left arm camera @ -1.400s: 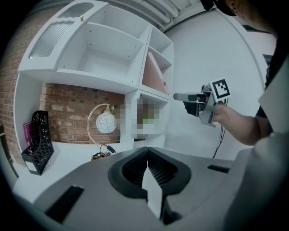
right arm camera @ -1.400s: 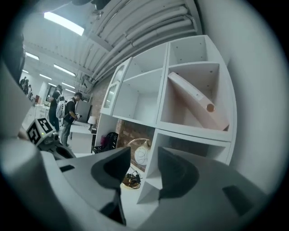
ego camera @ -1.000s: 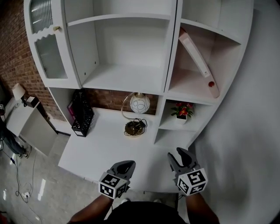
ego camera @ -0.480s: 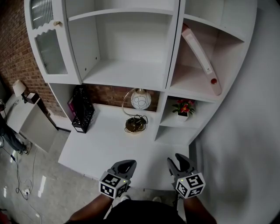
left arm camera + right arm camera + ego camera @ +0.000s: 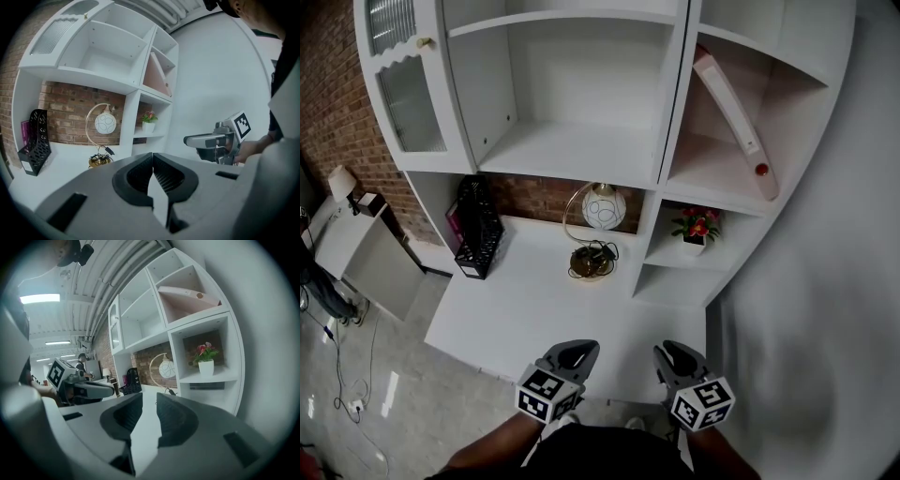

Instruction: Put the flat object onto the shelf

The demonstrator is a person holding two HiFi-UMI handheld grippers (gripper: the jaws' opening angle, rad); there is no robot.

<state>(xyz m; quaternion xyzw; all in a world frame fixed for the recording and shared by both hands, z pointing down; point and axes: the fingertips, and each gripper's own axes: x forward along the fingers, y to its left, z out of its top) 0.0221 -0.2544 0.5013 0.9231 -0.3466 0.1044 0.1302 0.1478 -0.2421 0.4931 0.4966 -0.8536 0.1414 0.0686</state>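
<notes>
I judge the pale pink flat board, upper right in the white shelf, placed; left gripper pressed together, right gripper empty, jaws just closing yet apart, I need only park both.

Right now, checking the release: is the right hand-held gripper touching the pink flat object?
Apart. Head view: right hand-held gripper, jaws just closing on nothing, sits near the desk edge; the pink flat object leans in a shelf compartment.

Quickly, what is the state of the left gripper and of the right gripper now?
Left gripper: shut, jaws together, nothing between them.
Right gripper: open, nothing between its jaws; they have just been closing.
</notes>
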